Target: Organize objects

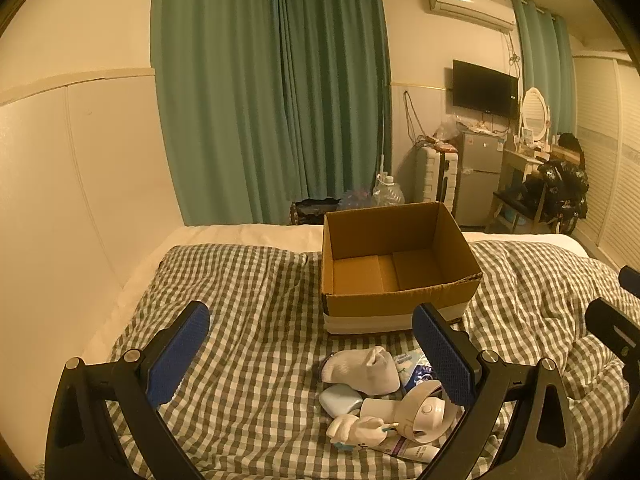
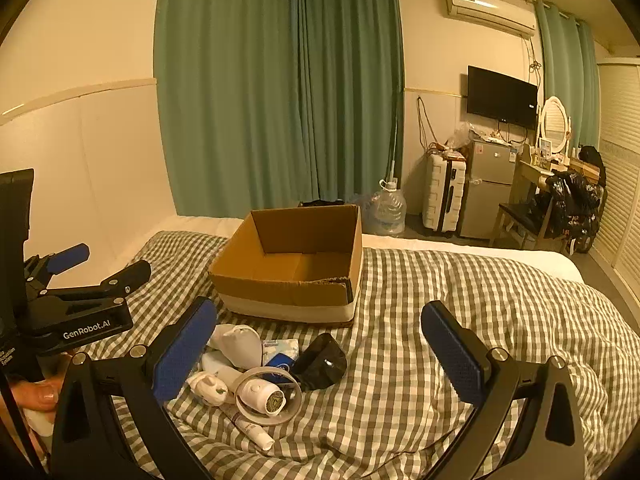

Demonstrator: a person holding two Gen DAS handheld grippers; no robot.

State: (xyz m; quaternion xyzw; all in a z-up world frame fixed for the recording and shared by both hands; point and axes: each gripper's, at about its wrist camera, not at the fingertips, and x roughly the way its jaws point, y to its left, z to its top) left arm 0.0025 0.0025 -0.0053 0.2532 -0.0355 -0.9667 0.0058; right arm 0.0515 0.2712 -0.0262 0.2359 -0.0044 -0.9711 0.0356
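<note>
An empty brown cardboard box (image 1: 396,264) (image 2: 288,268) stands open on the checked bedcover. In front of it lies a small pile: a white sock (image 1: 364,370) (image 2: 238,344), a clear tape ring (image 2: 268,396) around a white device (image 1: 424,412), a white figurine (image 1: 356,430), a tube (image 2: 252,430), a blue packet (image 2: 280,354) and a black object (image 2: 322,362). My left gripper (image 1: 311,314) (image 2: 116,259) hovers open over the pile's left side. My right gripper (image 2: 319,310) is open too, above the pile's right side. Neither holds anything.
The checked cover (image 2: 460,320) is rumpled, with bare folds to the right. A padded wall (image 1: 60,200) runs along the bed's left. Beyond the bed are green curtains (image 1: 272,100), a water jug (image 2: 386,208), a suitcase (image 2: 444,196), a fridge (image 2: 490,188) and a dressing table.
</note>
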